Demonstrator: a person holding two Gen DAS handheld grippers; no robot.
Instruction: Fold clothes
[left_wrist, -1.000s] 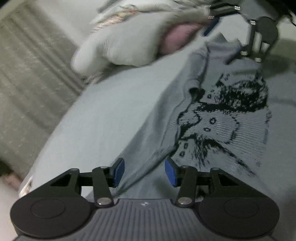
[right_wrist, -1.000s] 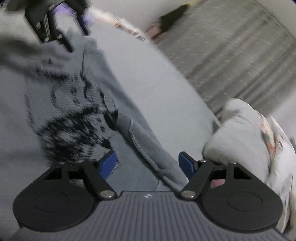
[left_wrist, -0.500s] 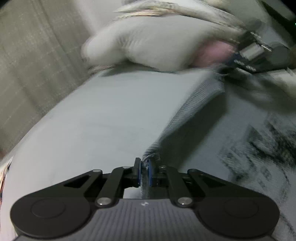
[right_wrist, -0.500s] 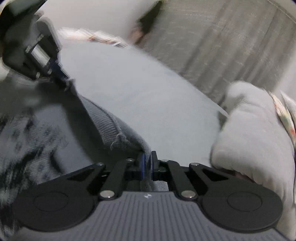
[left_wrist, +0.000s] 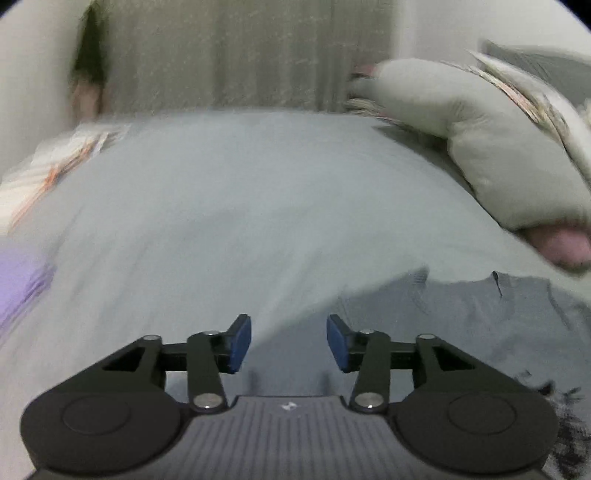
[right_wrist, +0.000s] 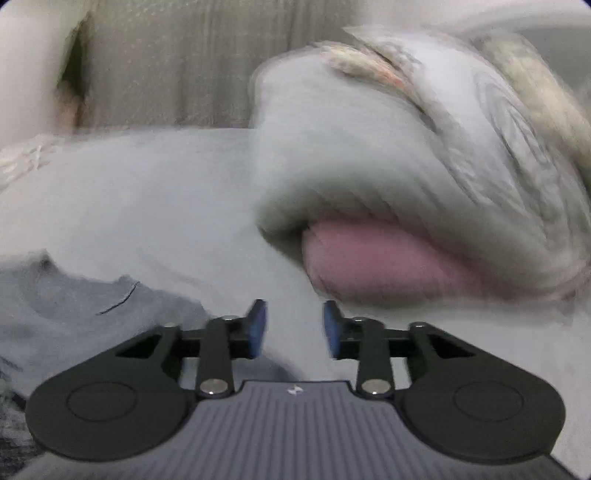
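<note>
Now both the left tongs (left_wrist: 289, 342) and right tongs (right_wrist: 294, 328) have just opened and hold nothing, one fold of the grey sweater (left_wrist: 480, 325) laid on the bed (left_wrist: 240, 206), further folds apparently left.

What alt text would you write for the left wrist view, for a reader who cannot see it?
The left claw is open with nothing between its blue pads, above a pale grey bed sheet. A grey garment lies flat at lower right, and a bundled quilt sits at upper right before a curtain.
</note>
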